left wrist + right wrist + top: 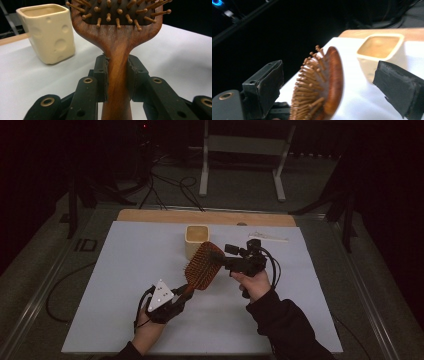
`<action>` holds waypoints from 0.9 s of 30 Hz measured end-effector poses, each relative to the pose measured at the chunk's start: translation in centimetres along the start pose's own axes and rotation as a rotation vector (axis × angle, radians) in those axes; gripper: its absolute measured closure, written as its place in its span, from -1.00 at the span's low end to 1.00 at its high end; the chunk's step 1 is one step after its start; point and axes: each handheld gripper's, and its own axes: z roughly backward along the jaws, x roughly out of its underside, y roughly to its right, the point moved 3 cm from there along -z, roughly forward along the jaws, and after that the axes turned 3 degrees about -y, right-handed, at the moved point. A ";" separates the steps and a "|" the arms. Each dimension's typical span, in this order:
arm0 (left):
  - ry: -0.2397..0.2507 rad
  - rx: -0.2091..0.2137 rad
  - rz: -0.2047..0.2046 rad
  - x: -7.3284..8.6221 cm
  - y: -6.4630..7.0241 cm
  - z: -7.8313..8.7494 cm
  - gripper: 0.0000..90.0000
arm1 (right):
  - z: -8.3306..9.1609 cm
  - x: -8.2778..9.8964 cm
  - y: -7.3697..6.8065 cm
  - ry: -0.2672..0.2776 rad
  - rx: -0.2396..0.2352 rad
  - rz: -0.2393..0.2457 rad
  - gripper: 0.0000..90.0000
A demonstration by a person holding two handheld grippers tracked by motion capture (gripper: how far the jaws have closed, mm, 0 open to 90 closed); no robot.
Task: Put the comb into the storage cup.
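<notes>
White-topped table [125,310] with a bare wooden strip [150,216] along its far edge, cream square cup [196,240] with round dimples standing on the white top near that strip, small pale flat item [268,237] lying right of the cup

Reddish-brown hairbrush [202,266], cream dimpled cup [196,240], seemingly white table [125,270].
</notes>
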 end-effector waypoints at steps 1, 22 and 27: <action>0.003 0.002 0.002 0.0 0.0 0.0 0.63 | -0.2 0.2 0.0 -0.002 -0.017 -0.017 -0.81; -0.013 0.006 0.008 0.1 0.1 -0.4 0.62 | -3.1 2.8 -0.4 -0.098 -0.061 -0.087 -0.07; -0.012 0.008 0.012 0.2 0.2 -0.6 0.62 | -3.0 2.9 -0.4 -0.082 -0.059 -0.103 0.05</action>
